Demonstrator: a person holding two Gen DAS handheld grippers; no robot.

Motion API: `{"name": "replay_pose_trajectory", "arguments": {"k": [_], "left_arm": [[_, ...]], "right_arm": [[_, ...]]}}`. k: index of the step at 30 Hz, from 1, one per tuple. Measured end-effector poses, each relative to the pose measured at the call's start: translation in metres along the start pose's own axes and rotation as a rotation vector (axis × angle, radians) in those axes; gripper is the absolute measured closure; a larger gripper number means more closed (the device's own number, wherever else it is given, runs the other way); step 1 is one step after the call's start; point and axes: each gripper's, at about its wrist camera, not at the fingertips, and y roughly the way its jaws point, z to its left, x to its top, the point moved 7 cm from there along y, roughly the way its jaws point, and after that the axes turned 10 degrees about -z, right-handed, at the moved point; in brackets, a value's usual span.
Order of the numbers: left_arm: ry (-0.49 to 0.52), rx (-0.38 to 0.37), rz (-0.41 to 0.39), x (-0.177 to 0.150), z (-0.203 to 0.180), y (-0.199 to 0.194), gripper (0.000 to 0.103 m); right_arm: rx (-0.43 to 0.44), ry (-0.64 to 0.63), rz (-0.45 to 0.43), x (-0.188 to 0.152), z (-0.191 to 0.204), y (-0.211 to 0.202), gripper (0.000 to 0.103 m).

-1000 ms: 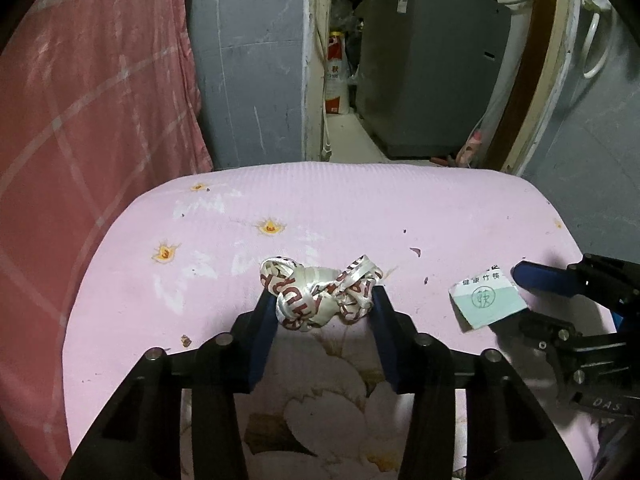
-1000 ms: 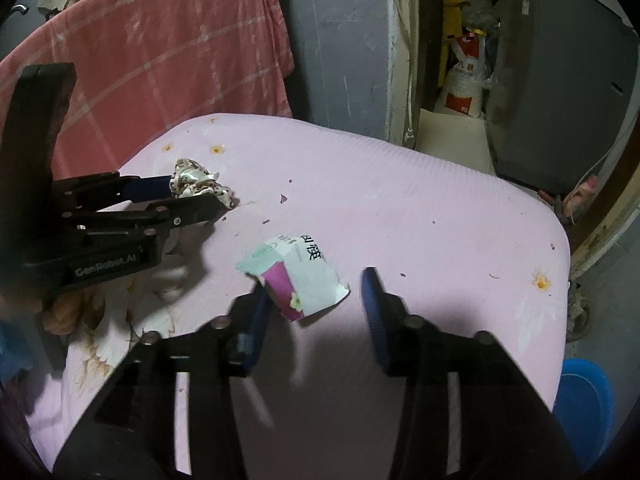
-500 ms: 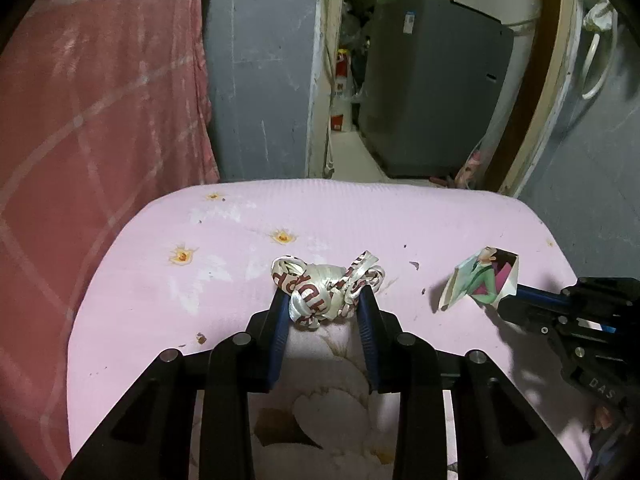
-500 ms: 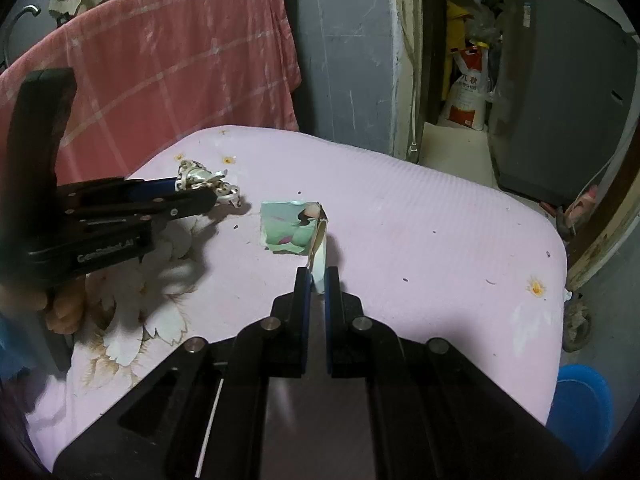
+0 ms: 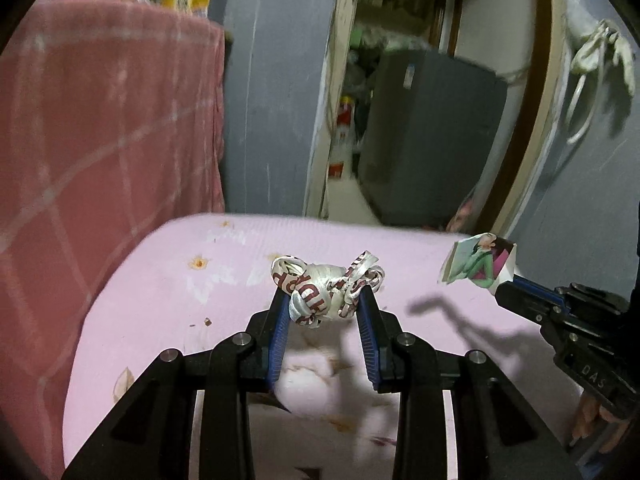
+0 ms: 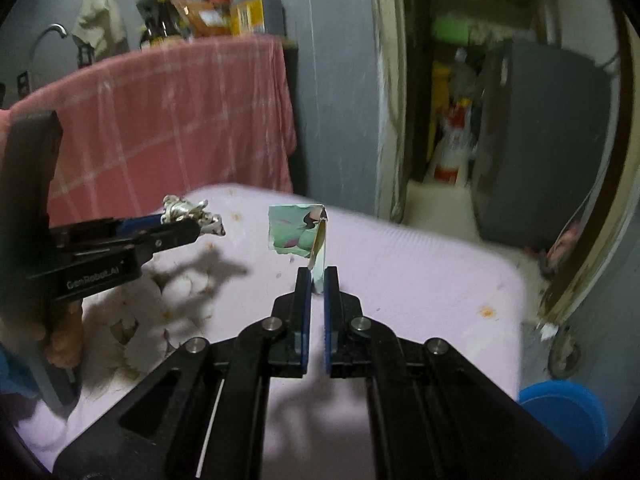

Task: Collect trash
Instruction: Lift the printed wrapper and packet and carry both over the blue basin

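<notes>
My left gripper is shut on a crumpled white wrapper with red letters and holds it above the pink cushioned surface. It also shows in the right wrist view. My right gripper is shut on a small folded paper packet with a green and pink picture, lifted off the surface. The packet shows at the right of the left wrist view, pinched at the tip of the right gripper.
A pink checked cloth hangs over a counter at the left with bottles on top. A doorway behind leads to a grey appliance. A blue bucket stands on the floor at the lower right.
Both grippers have closed on their pieces and lifted them off the pink surface. The views have tilted upward and show more of the room behind.
</notes>
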Motion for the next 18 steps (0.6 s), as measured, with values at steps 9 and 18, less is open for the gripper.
{"name": "replay_pose_trajectory", "arguments": {"k": [9,18], "left_arm": [[0.022,-0.061,-0.233,0.032,-0.049,-0.057,0.074],[0.002,-0.116,-0.246,0.033,-0.085,-0.07,0.074]], "right_arm": [[-0.112,-0.008,-0.243,0.019,-0.014,-0.075,0.103],[-0.192,0.057,-0.363,0.03,-0.035,-0.128,0.103]]}}
